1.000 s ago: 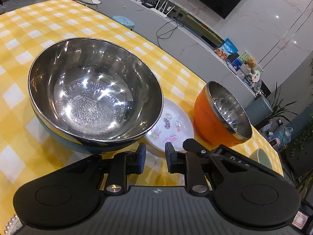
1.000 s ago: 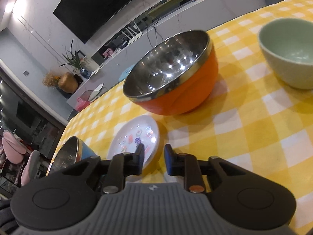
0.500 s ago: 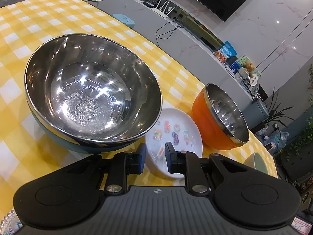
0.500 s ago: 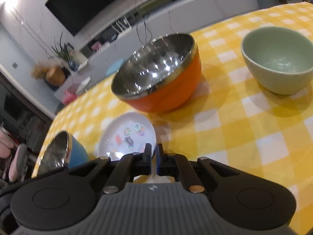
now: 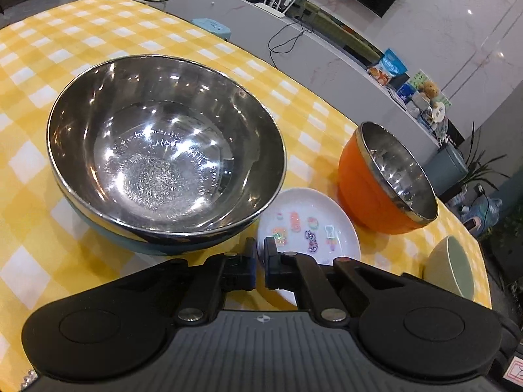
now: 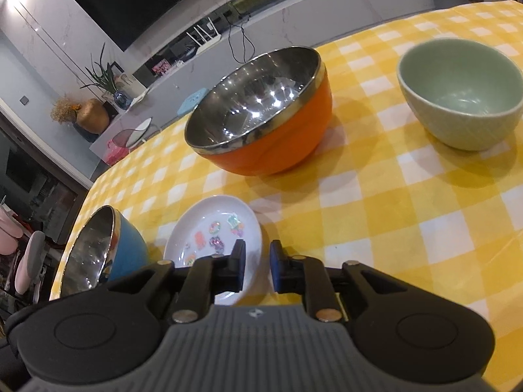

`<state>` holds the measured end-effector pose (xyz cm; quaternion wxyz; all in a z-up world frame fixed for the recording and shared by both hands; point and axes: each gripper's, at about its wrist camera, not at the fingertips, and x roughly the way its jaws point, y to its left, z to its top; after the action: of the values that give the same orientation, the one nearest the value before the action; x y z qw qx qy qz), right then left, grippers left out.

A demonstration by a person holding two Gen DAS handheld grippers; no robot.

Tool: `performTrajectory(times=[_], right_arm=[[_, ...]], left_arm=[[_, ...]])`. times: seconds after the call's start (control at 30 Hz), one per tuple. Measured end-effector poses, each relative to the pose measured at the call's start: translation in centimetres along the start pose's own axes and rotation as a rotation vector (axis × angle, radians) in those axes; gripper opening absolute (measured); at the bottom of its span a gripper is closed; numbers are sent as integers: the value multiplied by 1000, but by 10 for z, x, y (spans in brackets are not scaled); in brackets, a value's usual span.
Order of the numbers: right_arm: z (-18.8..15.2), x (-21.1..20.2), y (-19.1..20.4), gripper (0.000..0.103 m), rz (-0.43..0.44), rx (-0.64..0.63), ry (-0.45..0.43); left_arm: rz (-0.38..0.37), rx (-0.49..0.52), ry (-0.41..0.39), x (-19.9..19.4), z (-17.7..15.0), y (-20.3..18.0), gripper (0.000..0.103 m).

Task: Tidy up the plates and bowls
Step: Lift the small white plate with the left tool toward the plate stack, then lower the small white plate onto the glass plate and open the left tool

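Note:
A large steel bowl with a blue outside (image 5: 163, 150) stands on the yellow checked tablecloth, just ahead and left of my left gripper (image 5: 260, 261). The left gripper is shut, and only the rim of the small white plate with stickers (image 5: 313, 215) shows behind its narrow gap. An orange bowl with a steel lining (image 5: 359, 189) stands right of the plate, a pale green bowl (image 5: 451, 268) at the far right. My right gripper (image 6: 258, 264) hovers over the near edge of the plate (image 6: 209, 225). Its jaws are opening with nothing between them. The orange bowl (image 6: 278, 143), green bowl (image 6: 457, 98) and blue bowl (image 6: 127, 251) stand beyond.
The tablecloth (image 6: 392, 212) covers a round table whose far edge curves behind the bowls. Beyond it runs a long grey counter (image 5: 327, 42) with cables, snack bags and a wall screen. A potted plant (image 6: 104, 78) and a chair (image 6: 29, 261) stand off to the side.
The left jaws have closed from a small gap. The right jaws shut half a second ago and have parted again. Both views shifted only slightly.

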<state>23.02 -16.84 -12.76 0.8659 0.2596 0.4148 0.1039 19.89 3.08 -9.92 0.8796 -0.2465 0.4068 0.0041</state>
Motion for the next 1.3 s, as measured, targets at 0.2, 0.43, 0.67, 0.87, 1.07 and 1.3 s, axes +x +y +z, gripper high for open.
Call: performTrajectory(times=[0.2,0.43,0.67,0.87,1.07,1.3], right_arm=[[-1,-2,2,2,-32,-12,-7],[-6,-23,9,2,-66,-44,-13],[-18,-59,19,2,-69,-65,-2],[-34,-102,28,3,-15,-47,-12],[-60,-139,43,3,40,-43,-28],[-89,-154,51,3,75,-14,-3]], left_arm=[[13,51,-3,-3,-3,-8,4],[23,118,7,-24,-6,-20,4],[34,137,23,-59,-9,-25,4],[9,122,14,-102,-20,-20,4],[-9,109,-5,-144,-31,-7,4],[1,88,7,-165,-43,14,4]])
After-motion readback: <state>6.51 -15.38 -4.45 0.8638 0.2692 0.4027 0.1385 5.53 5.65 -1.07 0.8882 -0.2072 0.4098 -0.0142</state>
